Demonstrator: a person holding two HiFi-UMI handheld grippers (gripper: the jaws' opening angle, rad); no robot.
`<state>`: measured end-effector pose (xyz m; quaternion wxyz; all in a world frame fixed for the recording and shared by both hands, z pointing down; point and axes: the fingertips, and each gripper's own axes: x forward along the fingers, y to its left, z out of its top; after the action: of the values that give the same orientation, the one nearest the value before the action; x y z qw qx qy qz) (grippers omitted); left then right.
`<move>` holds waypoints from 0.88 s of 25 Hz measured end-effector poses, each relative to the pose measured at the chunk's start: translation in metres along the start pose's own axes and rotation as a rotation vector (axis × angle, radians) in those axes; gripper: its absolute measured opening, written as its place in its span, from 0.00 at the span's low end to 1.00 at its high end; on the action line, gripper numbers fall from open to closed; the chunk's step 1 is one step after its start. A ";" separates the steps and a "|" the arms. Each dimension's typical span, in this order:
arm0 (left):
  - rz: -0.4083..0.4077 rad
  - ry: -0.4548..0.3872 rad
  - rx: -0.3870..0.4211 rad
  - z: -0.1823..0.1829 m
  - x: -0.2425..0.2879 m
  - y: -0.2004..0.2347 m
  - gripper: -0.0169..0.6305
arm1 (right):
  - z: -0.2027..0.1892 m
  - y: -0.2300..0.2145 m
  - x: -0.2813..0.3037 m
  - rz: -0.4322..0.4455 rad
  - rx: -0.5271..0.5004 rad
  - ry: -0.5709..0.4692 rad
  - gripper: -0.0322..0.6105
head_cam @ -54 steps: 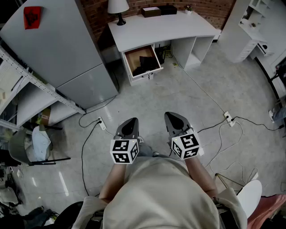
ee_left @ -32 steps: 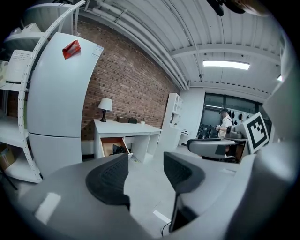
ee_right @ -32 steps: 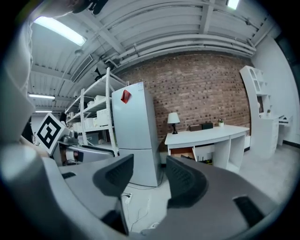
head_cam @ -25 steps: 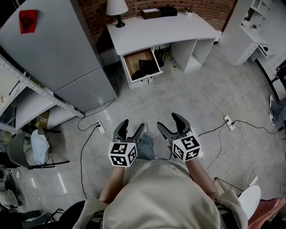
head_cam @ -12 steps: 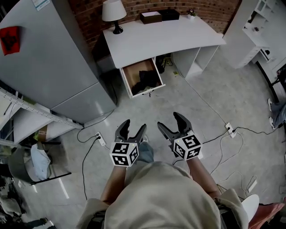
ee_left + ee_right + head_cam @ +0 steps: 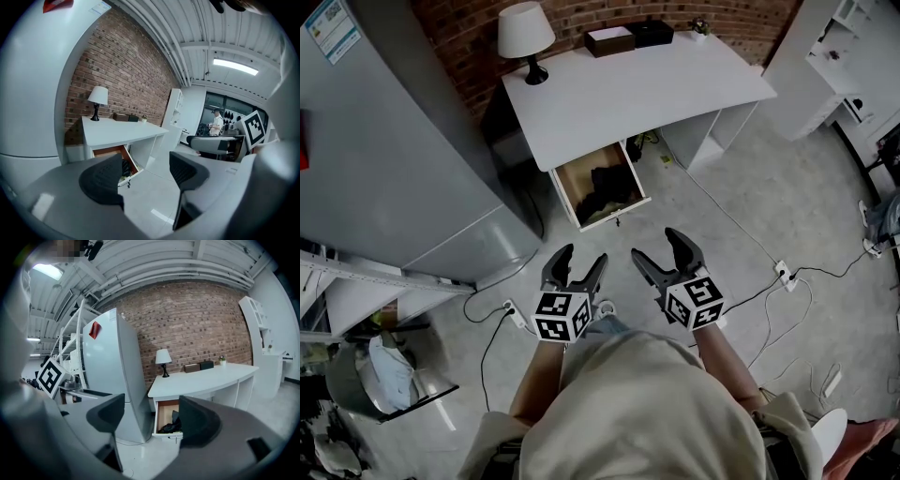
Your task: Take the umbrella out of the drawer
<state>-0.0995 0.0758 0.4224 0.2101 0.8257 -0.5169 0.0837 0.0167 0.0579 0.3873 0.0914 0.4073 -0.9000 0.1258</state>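
Note:
The white desk (image 6: 628, 89) has one wooden drawer (image 6: 598, 187) pulled open at its left end. A dark bundle, the black umbrella (image 6: 609, 183), lies inside it; in the right gripper view the umbrella (image 6: 169, 426) shows between the jaws, far off. My left gripper (image 6: 575, 264) and right gripper (image 6: 666, 250) hover side by side above the floor, short of the drawer, both open and empty. In the left gripper view the drawer (image 6: 112, 154) peeks past the left jaw.
A tall grey cabinet (image 6: 384, 159) stands left of the desk. On the desk are a lamp (image 6: 525, 37) and dark boxes (image 6: 628, 37). Cables and power strips (image 6: 783, 274) lie on the floor to the right, another strip (image 6: 514, 314) to the left. Shelving (image 6: 853, 56) stands at the right.
The desk and drawer have come nearer in the head view as both grippers advanced toward them. The right gripper's jaws stand slightly wider than a second ago.

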 end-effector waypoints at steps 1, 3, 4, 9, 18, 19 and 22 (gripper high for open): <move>-0.004 0.004 0.002 0.003 0.006 0.005 0.49 | 0.002 -0.003 0.007 -0.003 0.002 -0.001 0.59; -0.009 0.014 0.005 0.007 0.017 0.016 0.49 | 0.005 -0.008 0.022 -0.007 0.007 -0.002 0.59; -0.012 0.019 0.006 0.008 0.023 0.021 0.49 | 0.007 -0.011 0.028 -0.008 0.009 -0.002 0.59; -0.032 0.052 0.012 0.011 0.050 0.038 0.49 | 0.009 -0.027 0.053 -0.028 0.031 0.000 0.59; -0.060 0.127 0.014 0.003 0.108 0.057 0.49 | -0.004 -0.068 0.082 -0.073 0.072 0.045 0.59; -0.062 0.133 0.015 0.001 0.118 0.059 0.49 | -0.006 -0.075 0.087 -0.071 0.075 0.055 0.59; -0.052 0.158 0.023 -0.006 0.151 0.069 0.49 | -0.012 -0.092 0.105 -0.048 0.073 0.088 0.59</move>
<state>-0.0925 -0.0713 0.4991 0.2430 0.8319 -0.4761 0.1489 0.0182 -0.0716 0.4411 0.1191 0.4261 -0.8798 0.1739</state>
